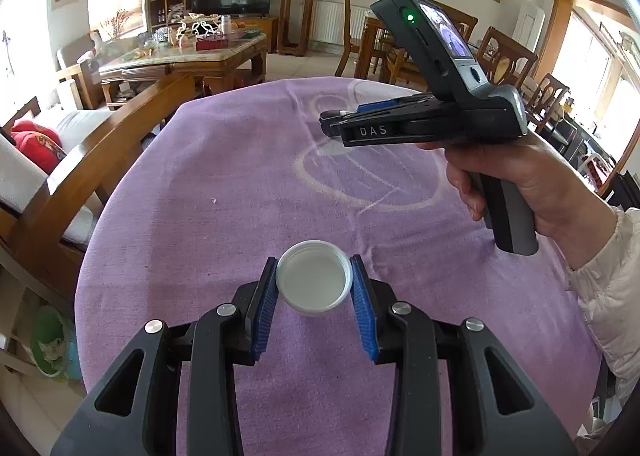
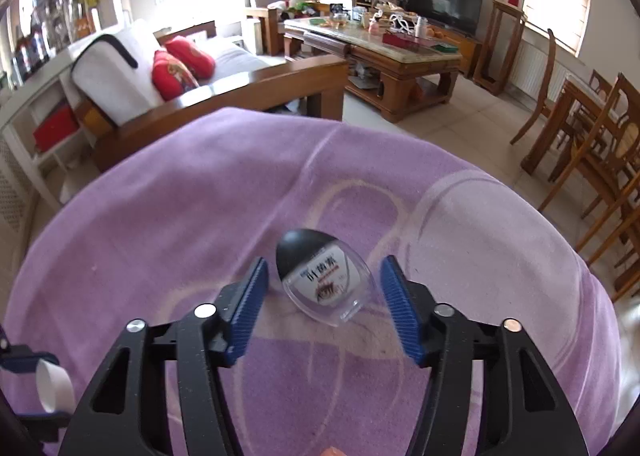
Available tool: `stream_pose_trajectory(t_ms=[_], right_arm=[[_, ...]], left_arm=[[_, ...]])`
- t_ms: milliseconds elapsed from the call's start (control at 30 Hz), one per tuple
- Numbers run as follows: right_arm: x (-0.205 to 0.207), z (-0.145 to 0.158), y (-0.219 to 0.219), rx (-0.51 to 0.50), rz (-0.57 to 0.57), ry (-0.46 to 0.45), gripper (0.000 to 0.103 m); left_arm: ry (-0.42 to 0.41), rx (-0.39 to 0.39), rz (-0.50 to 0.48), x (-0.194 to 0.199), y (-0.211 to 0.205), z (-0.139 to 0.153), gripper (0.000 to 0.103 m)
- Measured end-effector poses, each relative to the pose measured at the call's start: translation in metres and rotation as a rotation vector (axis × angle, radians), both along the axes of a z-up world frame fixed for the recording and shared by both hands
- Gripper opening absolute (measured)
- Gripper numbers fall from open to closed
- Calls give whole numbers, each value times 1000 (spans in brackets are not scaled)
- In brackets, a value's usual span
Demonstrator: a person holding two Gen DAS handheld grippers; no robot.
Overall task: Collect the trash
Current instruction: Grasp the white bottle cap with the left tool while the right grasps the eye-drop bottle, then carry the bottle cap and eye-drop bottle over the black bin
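Gripping a white cap (image 1: 314, 283), left gripper (image 1: 314, 288) at lower centre; right gripper (image 2: 321, 290) — marked "DAS" — unclenched around a labelled bottle (image 2: 324, 282), print unreadable.

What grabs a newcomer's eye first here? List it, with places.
First, the purple cloth spread over the whole table. On it, the left hand-held gripper pinches a white plastic lid, open side up, between its blue pads. The right hand-held gripper straddles a small clear bottle with a black cap lying tilted on the cloth, pads not yet touching it.
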State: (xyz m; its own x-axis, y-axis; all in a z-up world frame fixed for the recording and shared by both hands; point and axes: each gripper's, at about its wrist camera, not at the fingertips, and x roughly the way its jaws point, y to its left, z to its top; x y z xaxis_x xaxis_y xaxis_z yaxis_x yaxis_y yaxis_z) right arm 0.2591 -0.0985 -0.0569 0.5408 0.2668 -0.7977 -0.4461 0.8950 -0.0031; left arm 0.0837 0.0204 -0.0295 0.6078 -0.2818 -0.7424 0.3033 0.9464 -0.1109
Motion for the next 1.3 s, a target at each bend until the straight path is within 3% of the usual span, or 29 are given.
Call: stream_pose_trajectory(t_ms=[233,367,533,700,1000,1300], right_arm=[[-6,2,-3,31,-15,12,47],[-28,8,-12,155,-20,64,47],[-78,43,-40,311,-18,36,47],[-144,73,-83,418,-31,-36,47],[-233,106,-200,523,-185,-184,48],[-298,113,-340,541,-390,-302,48]], left_arm=[[-27,9,13,-4,0,4,35],[-50,23,35,-5,0,6,35],[-107,11,51,-9,4,14,35],[-229,-16,65,-23,2,32,35],[-416,-40,-59,-50,-79,87,35],[-436,-135,-242,-50,-183,99,35]])
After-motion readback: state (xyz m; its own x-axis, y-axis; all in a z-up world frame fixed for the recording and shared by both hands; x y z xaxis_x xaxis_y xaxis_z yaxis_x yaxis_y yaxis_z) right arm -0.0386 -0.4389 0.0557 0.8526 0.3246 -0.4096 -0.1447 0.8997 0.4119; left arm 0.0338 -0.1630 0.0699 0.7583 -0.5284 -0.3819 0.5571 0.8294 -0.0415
